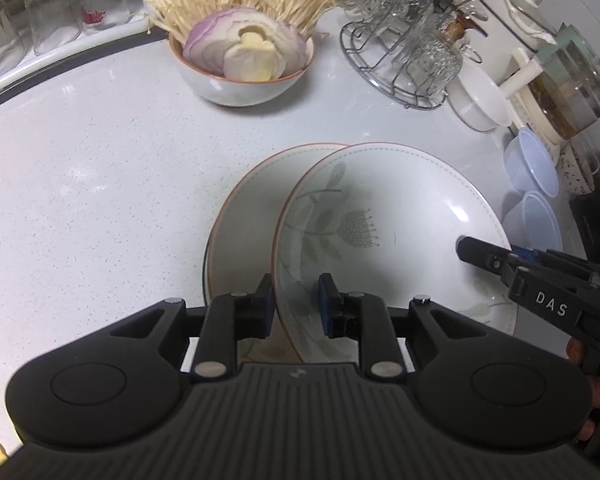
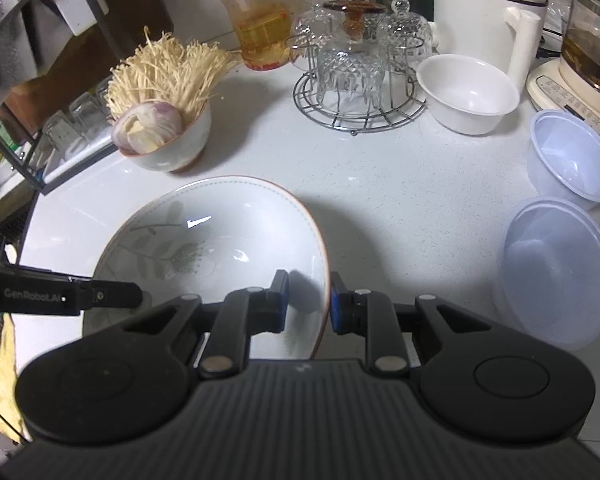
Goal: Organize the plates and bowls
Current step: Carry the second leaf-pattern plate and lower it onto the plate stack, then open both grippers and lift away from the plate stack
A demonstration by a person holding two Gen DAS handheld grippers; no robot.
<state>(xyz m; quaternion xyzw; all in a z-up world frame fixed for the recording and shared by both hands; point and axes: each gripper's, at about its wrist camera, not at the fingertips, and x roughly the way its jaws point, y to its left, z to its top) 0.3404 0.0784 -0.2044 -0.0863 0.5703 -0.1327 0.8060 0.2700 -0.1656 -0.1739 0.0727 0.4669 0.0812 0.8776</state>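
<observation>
A white floral plate (image 1: 396, 220) lies tilted over a second plain plate (image 1: 244, 216) on the white counter. My left gripper (image 1: 294, 300) has one finger on each side of the floral plate's left rim, with a small gap at the pads. My right gripper (image 2: 308, 304) straddles the same plate's (image 2: 220, 240) right rim, its jaws also slightly apart. The right gripper's finger shows in the left wrist view (image 1: 484, 258); the left gripper's finger (image 2: 108, 296) shows in the right wrist view. The lower plate is hidden in the right wrist view.
A bowl of onion and enoki mushrooms (image 1: 244, 68) stands behind the plates. A wire rack of glasses (image 2: 356, 76), a white bowl (image 2: 466, 94), two clear plastic bowls (image 2: 556, 268), a kettle (image 2: 488, 12) and a jar (image 2: 260, 16) crowd the back and right. Glasses (image 1: 48, 12) line the left.
</observation>
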